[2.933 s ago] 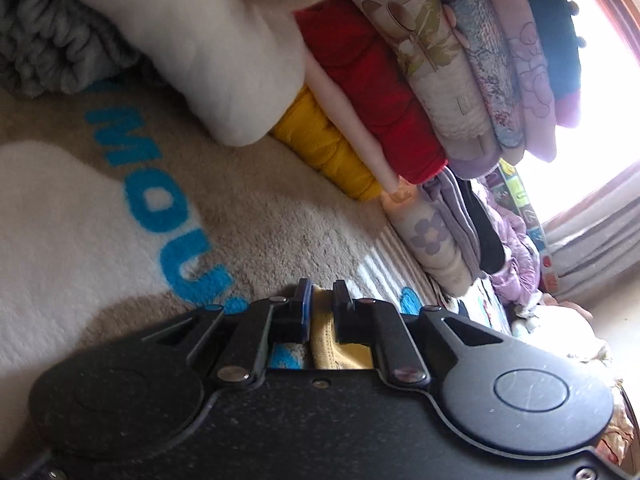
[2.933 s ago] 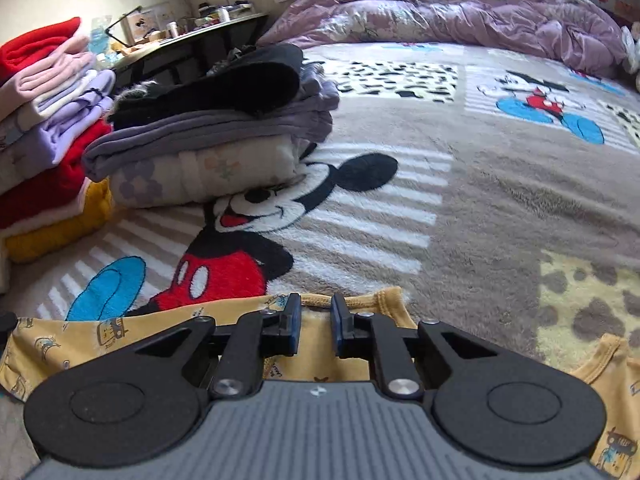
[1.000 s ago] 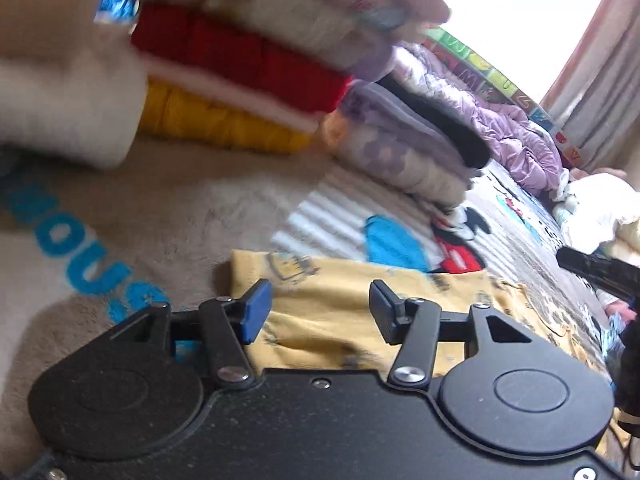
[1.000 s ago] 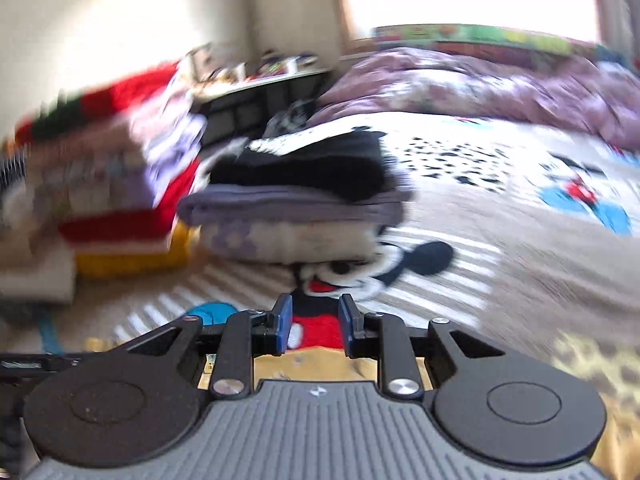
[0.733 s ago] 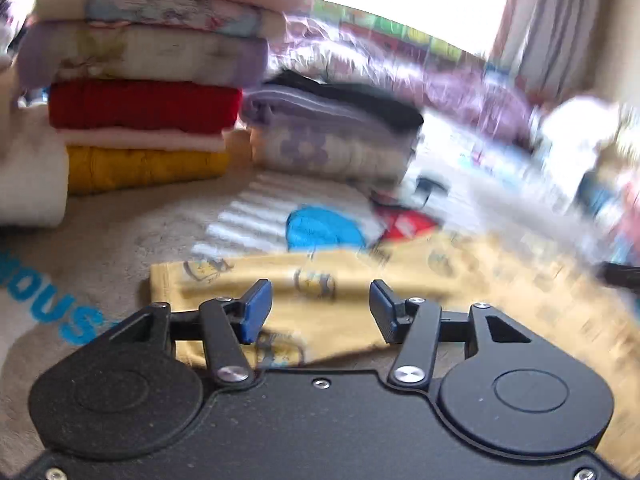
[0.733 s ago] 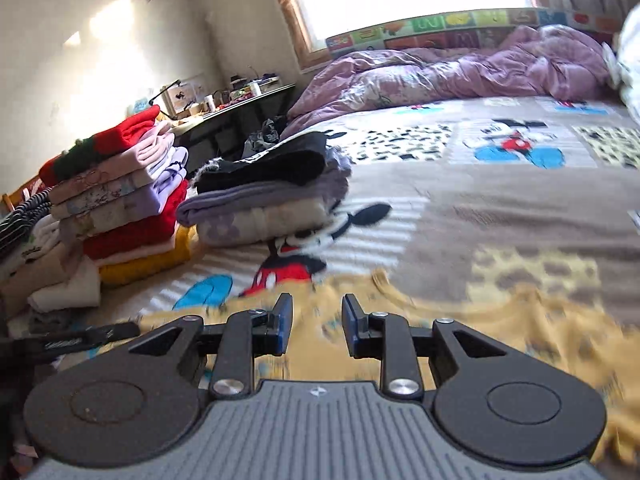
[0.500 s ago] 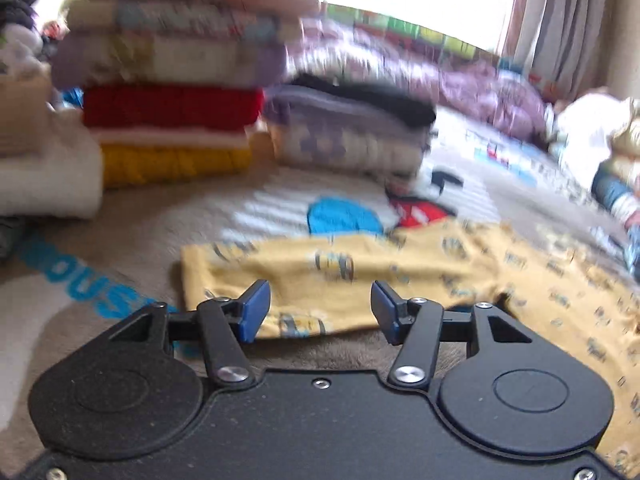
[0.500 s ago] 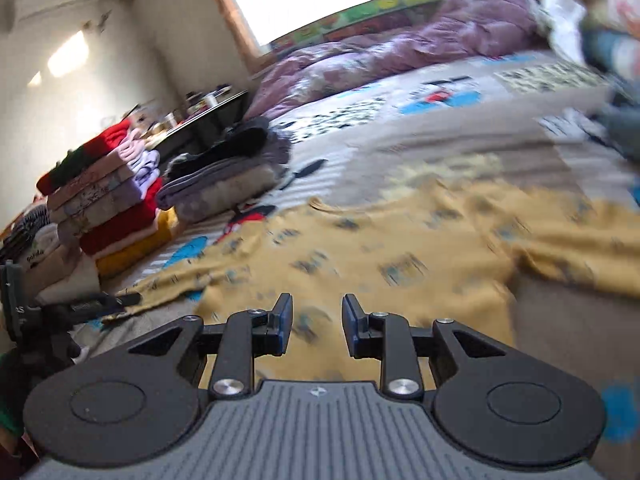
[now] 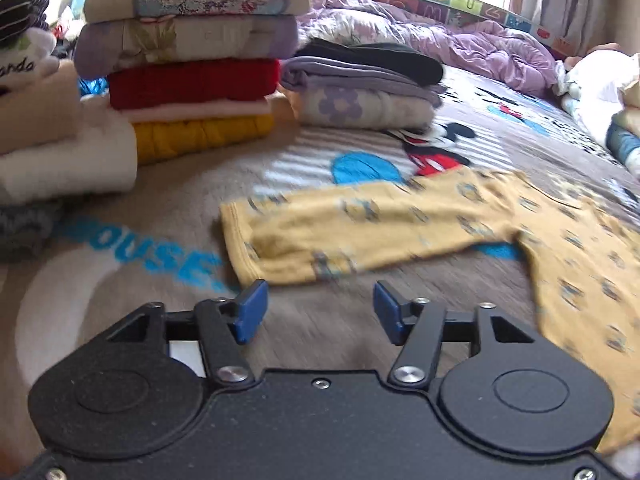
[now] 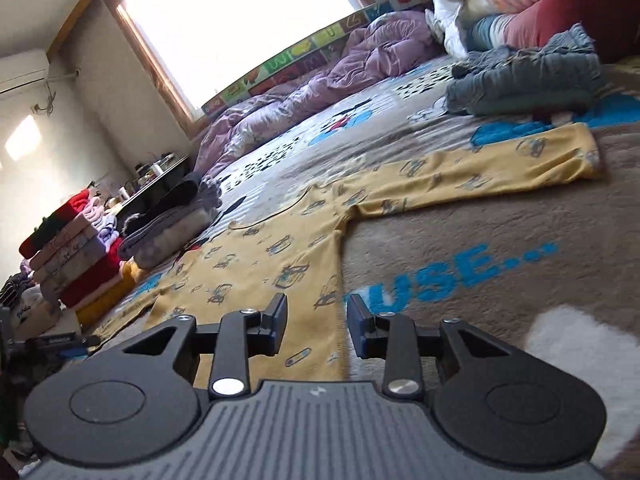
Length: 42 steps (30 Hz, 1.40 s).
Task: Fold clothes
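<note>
**Facing a flat shirt, one cuff just ahead of each spread tool**

Working over a yellow shirt (image 9: 400, 220) lying open and unfolded on the bed (image 9: 160, 200), front down or up being hard to tell, both sleeves stretching straight out from the body.

Holding the left tool (image 9: 318, 306) spread wide and gripping nothing, just short of the shirt's near sleeve. Seeing that sleeve running crosswise to the tool, cuff end sitting just beyond the left finger, the rest trailing off to the right toward the shirt's body. Judging this tool to be the nearer one to that cuff, and needing only a short reach forward to straddle the cuff's edge.

Holding the right tool (image 10: 318, 322) parted too, pinching nothing, low over the shirt's hem corner. Catching the body's side edge running up through the gap between the fingers toward the armpit, and the other sleeve stretching away beyond it, up and to the right, its cuff well apart from this tool.

Noting a tall pile of folded clothes (image 9: 192, 72) and a short pile (image 9: 360, 92) beyond the shirt, on its collar side.

Judging any fold here as turning on the sleeves' long axis: crossing the body's length, so needing to be swung inward over the shirt.
</note>
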Available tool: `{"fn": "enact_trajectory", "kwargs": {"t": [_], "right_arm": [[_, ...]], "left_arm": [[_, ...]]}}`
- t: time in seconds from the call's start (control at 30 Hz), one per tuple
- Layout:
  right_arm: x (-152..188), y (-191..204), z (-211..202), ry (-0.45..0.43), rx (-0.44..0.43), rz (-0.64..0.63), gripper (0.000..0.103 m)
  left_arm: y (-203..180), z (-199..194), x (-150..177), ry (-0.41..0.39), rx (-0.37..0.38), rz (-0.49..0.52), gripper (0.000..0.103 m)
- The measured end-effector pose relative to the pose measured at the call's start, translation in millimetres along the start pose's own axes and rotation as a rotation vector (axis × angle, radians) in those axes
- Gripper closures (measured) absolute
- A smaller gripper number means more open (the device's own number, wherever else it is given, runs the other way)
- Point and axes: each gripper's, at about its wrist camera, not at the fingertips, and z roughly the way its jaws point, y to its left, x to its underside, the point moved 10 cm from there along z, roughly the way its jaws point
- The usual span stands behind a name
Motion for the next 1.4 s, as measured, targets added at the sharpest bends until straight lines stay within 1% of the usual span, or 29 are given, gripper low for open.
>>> {"fn": "enact_trajectory", "kwargs": {"t": [0.07,0.1,0.17,0.27,0.3,0.37,0.5,0.57,0.6,0.63,0.7,0.73,0.8,0.93,1.0,1.07,1.1,1.13,1.17,1.2,1.23,1.3,1.4], "right_arm": [[-2,-6,-4,-0.008,0.011,0.007,0.067],[-2,-10,-5,-0.007,0.017,0.009,0.065],[0,-16,-7,0.003,0.029,0.014,0.065],[8,-23,-6,0.036,0.051,0.013,0.065],[10,-23,-6,0.044,0.052,0.013,0.065],[15,-22,-7,0.059,0.049,0.012,0.065],[28,-9,-8,0.092,0.055,-0.049,0.064],[35,-2,-8,0.108,0.058,-0.082,0.064],[38,2,-8,0.116,0.06,-0.099,0.067],[41,3,-9,0.121,0.064,-0.102,0.079],[45,3,-9,0.128,0.073,-0.108,0.092],[46,1,-10,0.125,0.074,-0.092,0.095],[46,-3,-14,0.119,0.074,-0.048,0.097],[48,-6,-20,0.116,0.069,-0.017,0.097],[49,-9,-23,0.116,0.059,0.022,0.097],[50,-13,-25,0.122,0.049,0.06,0.097],[50,-14,-26,0.121,0.043,0.073,0.096],[49,-14,-26,0.118,0.033,0.084,0.092],[48,-14,-26,0.114,0.021,0.095,0.089],[48,-13,-26,0.108,0.013,0.097,0.083],[47,-12,-25,0.102,0.007,0.095,0.08],[45,-9,-23,0.093,0.011,0.069,0.078],[44,-4,-18,0.087,0.014,0.026,0.073]], "left_arm": [[-9,-10,8,0.015,0.024,-0.006,0.025],[-13,-14,12,0.023,0.036,-0.008,0.023],[-24,-26,16,0.041,0.056,-0.01,0.014],[-39,-47,19,0.063,0.101,-0.006,0.007],[-45,-55,19,0.068,0.125,-0.006,0.006],[-57,-72,16,0.052,0.171,-0.001,0.006],[-80,-101,6,0.016,0.187,0.034,0.006],[-91,-114,1,-0.015,0.18,0.07,0.006],[-97,-120,-1,-0.033,0.179,0.089,0.006],[-103,-126,-3,-0.046,0.184,0.105,0.006],[-114,-136,-6,-0.066,0.202,0.126,0.006],[-119,-140,-7,-0.074,0.211,0.136,0.006],[-128,-147,-9,-0.09,0.228,0.152,0.006],[-137,-155,-13,-0.104,0.244,0.148,0.006],[-141,-157,-15,-0.109,0.268,0.126,0.005],[-145,-158,-17,-0.108,0.291,0.103,0.0],[-147,-159,-19,-0.108,0.303,0.092,0.0],[-150,-159,-20,-0.107,0.315,0.08,0.0],[-156,-160,-22,-0.11,0.335,0.084,0.0],[-164,-160,-24,-0.112,0.358,0.092,0.0],[-172,-159,-26,-0.117,0.371,0.097,0.0],[-190,-155,-30,-0.121,0.373,0.118,0.001],[-226,-141,-35,-0.125,0.385,0.168,0.001]]}}
